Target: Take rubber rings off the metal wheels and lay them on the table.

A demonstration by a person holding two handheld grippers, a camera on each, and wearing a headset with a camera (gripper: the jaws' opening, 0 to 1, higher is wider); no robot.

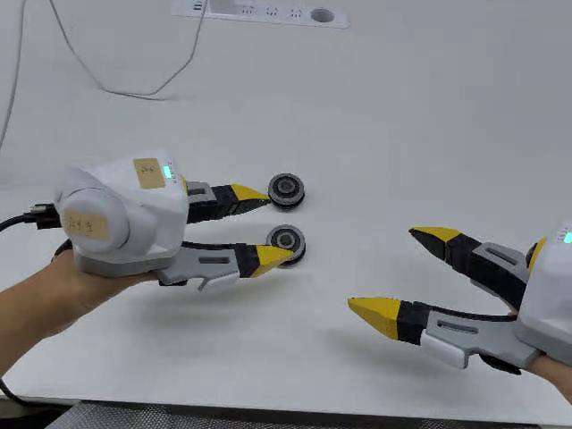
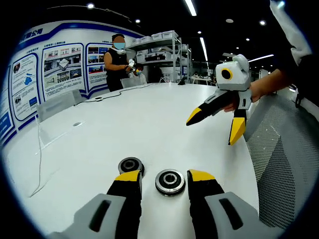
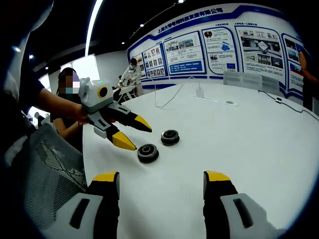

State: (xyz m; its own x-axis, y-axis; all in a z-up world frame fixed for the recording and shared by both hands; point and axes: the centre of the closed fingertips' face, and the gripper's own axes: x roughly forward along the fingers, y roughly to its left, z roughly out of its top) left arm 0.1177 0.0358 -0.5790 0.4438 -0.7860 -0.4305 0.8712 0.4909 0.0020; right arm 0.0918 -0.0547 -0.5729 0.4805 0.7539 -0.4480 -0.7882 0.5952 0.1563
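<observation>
Since left gripper [image 1: 270,224] jaws sit spread, bracketing near wheel [image 1: 286,240], it's the grab step; next, clamp it. Right gripper [image 1: 382,268] jaws released, well clear of that wheel.

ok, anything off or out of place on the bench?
Nothing stands out. The near wheel lies flat on the table between the open jaws of the left gripper, the far wheel flat just beyond. The right gripper is open, well apart.

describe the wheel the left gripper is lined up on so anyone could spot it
On the white table, find the left gripper with yellow-tipped fingers. Of two round black-ringed metal wheels at its tips, it's the nearer wheel, beside the lower fingertip, not the farther wheel.
</observation>
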